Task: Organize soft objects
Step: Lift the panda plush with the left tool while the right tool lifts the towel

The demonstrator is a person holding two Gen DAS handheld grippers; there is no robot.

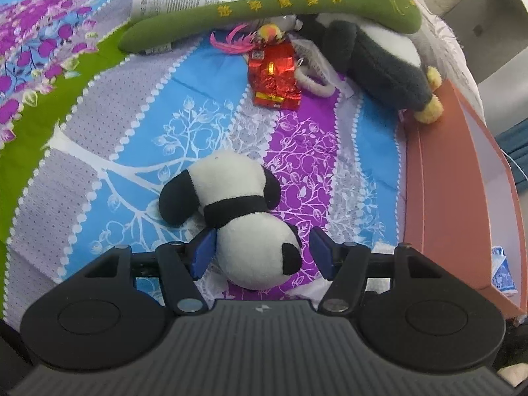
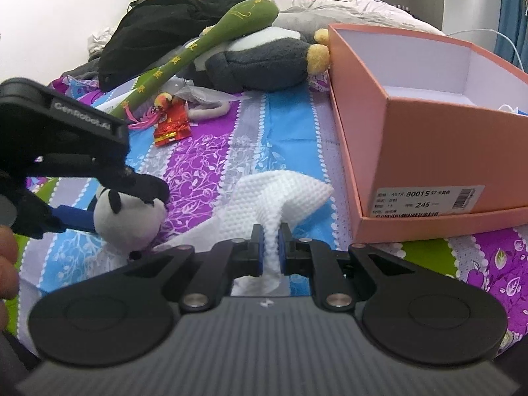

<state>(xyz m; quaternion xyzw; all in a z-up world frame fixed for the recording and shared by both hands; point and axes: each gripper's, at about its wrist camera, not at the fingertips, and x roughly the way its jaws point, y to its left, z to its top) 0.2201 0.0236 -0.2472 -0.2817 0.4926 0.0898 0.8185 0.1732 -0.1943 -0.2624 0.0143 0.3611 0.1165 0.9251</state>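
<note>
Viewing the patterned bed (image 1: 204, 132), we see the left tool (image 1: 260, 250) spread around a small black-and-white toy panda (image 1: 244, 217) lying on the sheet; its left pad touches the plush, its right pad stands just clear. We find the right tool (image 2: 270, 247) pressed together, pinching a white waffle-textured cloth (image 2: 280, 194) beside the open pink box (image 2: 429, 151). A green plush stick (image 1: 264, 13) rests across a grey-and-white penguin toy (image 1: 379, 56) farther back.

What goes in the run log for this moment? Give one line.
left gripper: open, straddling panda plush | right gripper: shut on white cloth | pink box: open, beside cloth
</note>
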